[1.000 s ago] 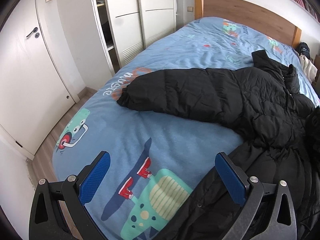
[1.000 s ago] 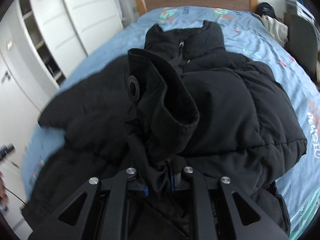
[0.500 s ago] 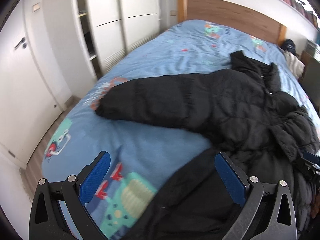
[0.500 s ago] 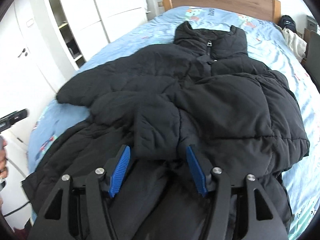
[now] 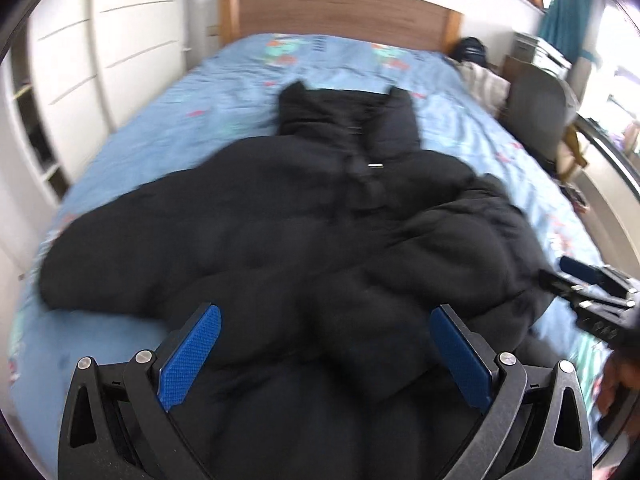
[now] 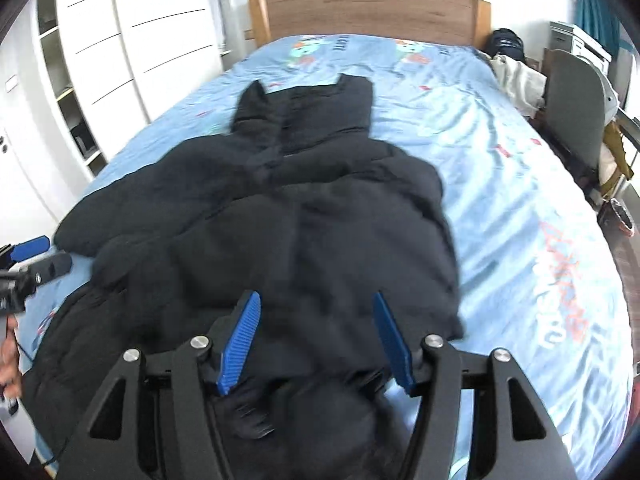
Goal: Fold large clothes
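Observation:
A large black puffer jacket (image 5: 312,240) lies on the blue patterned bed, collar toward the headboard; it also shows in the right wrist view (image 6: 304,216). Its right sleeve is folded across the body, and its left sleeve (image 5: 120,252) stretches out to the left. My left gripper (image 5: 324,348) is open and empty, above the jacket's lower part. My right gripper (image 6: 316,340) is open and empty, above the jacket's hem. Each gripper shows at the edge of the other's view, the right one (image 5: 588,280) and the left one (image 6: 32,256).
The bed (image 6: 500,200) has a wooden headboard (image 6: 368,16). White wardrobes (image 6: 132,40) stand along the left. A grey chair (image 6: 576,96), a pile of pale clothes (image 6: 516,76) and a dark bag (image 6: 506,42) are at the right side.
My right gripper has let go of the right sleeve, which now lies folded over the jacket, and has pulled back open. My left gripper has swung right, over the jacket.

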Action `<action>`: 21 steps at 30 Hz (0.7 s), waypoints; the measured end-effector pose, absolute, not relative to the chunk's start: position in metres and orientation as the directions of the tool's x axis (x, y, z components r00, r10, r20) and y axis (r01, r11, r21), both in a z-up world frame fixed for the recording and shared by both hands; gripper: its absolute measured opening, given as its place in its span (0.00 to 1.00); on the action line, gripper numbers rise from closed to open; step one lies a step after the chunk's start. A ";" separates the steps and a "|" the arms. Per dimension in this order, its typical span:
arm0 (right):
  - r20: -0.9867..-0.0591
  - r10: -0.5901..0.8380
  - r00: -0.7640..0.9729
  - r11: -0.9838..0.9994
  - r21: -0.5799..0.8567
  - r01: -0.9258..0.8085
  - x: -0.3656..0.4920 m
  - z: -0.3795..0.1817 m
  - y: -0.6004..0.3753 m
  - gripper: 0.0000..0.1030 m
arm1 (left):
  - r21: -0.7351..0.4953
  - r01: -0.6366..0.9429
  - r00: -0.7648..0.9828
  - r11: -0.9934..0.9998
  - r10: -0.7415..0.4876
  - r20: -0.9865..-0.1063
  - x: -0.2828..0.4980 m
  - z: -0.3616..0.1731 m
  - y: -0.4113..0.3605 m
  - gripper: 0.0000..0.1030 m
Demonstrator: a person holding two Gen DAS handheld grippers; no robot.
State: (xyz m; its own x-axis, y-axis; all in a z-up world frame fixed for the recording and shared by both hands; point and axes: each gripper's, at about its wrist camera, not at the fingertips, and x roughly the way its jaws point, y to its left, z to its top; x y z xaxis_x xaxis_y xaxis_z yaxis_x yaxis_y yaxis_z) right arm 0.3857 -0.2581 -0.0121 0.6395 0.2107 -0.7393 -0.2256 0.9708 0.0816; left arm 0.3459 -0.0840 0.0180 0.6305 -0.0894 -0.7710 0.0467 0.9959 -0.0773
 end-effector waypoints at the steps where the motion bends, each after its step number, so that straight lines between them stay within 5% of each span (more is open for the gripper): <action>1: -0.740 0.206 0.640 0.972 0.080 -0.220 0.391 -0.015 -0.261 0.56 | -0.079 0.057 0.627 0.995 -0.097 -0.773 0.358 0.011 -0.097 0.99; 10: -0.785 0.216 0.581 0.972 0.118 -0.203 0.428 -0.070 -0.287 0.56 | -0.050 0.074 0.493 0.996 -0.081 -0.866 0.394 -0.075 -0.124 0.99; 21: -0.759 0.188 0.623 0.980 0.108 -0.165 0.416 -0.048 -0.313 0.56 | -0.096 0.048 0.556 0.994 -0.106 -0.824 0.391 -0.029 -0.110 0.99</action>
